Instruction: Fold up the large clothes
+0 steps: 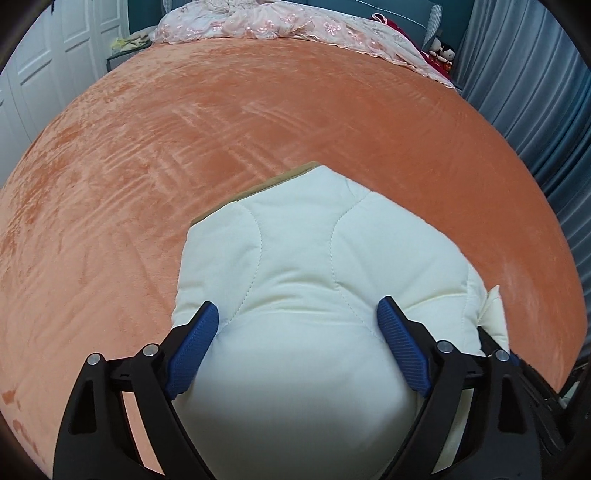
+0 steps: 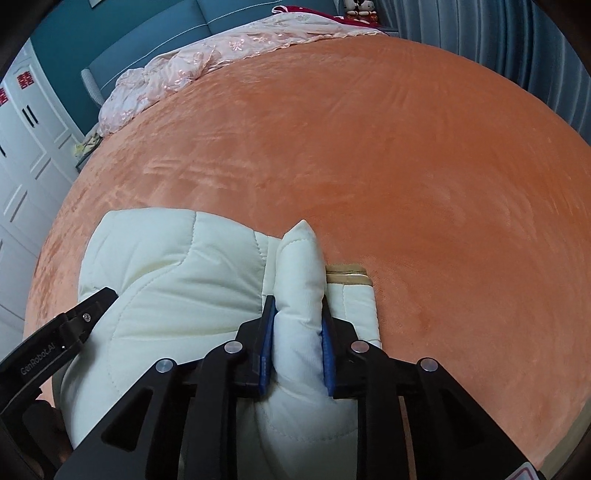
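A folded cream jacket [image 2: 177, 280] sits at the near edge of an orange bed [image 2: 406, 166]. The right gripper [image 2: 297, 325] pinches a fold; the left gripper [image 1: 297, 314] straddles the bulk, fingers spread, apparently not clamping. A pink coverlet [image 1: 280, 22] lies well beyond.

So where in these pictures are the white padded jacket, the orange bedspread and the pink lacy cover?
white padded jacket [image 1: 295, 258], left wrist view, on its quilted top panel.
orange bedspread [image 2: 424, 166], right wrist view, on a bare stretch.
pink lacy cover [image 1: 280, 26], left wrist view, on its embroidered middle.
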### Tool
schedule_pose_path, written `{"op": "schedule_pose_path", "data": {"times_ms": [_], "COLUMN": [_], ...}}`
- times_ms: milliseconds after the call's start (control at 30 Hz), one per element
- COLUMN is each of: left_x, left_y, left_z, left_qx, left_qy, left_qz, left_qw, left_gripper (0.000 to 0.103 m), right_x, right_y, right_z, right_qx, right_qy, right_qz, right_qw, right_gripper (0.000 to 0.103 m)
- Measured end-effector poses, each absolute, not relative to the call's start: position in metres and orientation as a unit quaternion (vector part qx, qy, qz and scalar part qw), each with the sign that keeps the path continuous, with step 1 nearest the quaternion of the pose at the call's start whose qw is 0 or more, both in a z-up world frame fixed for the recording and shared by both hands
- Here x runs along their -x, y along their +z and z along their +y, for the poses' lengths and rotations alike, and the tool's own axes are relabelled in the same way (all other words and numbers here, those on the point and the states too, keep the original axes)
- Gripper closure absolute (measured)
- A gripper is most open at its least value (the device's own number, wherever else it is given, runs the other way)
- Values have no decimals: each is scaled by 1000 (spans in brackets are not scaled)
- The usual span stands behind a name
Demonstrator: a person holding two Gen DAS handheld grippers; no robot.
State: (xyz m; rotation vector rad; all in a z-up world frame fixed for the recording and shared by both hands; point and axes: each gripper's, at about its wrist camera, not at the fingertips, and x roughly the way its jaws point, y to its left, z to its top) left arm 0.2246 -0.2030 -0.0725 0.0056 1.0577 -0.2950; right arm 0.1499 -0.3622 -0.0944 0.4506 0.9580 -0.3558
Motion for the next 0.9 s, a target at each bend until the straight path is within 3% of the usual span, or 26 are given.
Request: {"op": "schedule_pose_path", "data": {"times_ms": [900], "left_x": [-232], "left_y": [-104], "left_z": [-218], "left_qx": [-48], "left_qy": [-86], "left_qz": [470], "left_qw": [877], "left_gripper": [10], "right_x": [-154], "right_y": [-115], "right_z": [-364], "right_qx": [-208], "right_qy": [-165], "right_qz": [423], "right_qw": [866], "right_gripper": [77]}}
